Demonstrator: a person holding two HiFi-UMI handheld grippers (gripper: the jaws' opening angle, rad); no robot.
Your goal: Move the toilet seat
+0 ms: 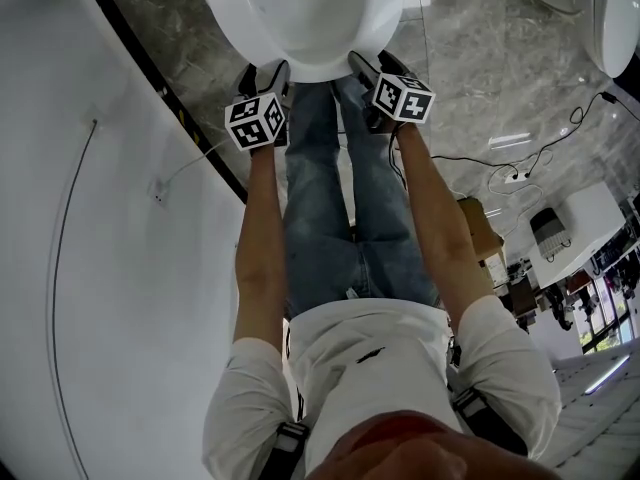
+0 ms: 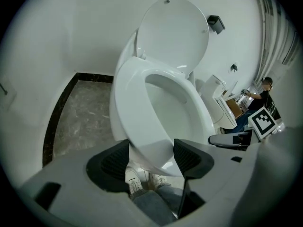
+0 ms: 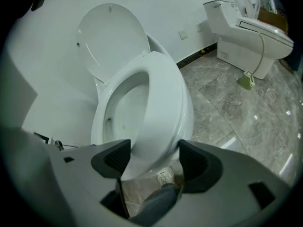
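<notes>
The white toilet seat (image 1: 318, 60) lies down over the bowl, and its lid (image 2: 173, 32) stands upright against the wall. My left gripper (image 1: 266, 74) is at the seat's front rim on the left. In the left gripper view the seat (image 2: 137, 108) runs between its wide-open jaws (image 2: 151, 157), and the pads do not clamp it. My right gripper (image 1: 368, 66) is at the front rim on the right. In the right gripper view the seat (image 3: 163, 98) reaches in between its jaws (image 3: 154, 157), which also stand wide open. The lid (image 3: 109, 32) shows behind.
A second toilet (image 3: 246, 32) stands against the far wall on the marble floor (image 3: 236, 112). A black baseboard (image 1: 190, 128) runs along the white wall at left. Cables (image 1: 520, 168) lie on the floor at right. My legs (image 1: 345, 198) stand right before the bowl. A person (image 2: 262, 91) sits far off.
</notes>
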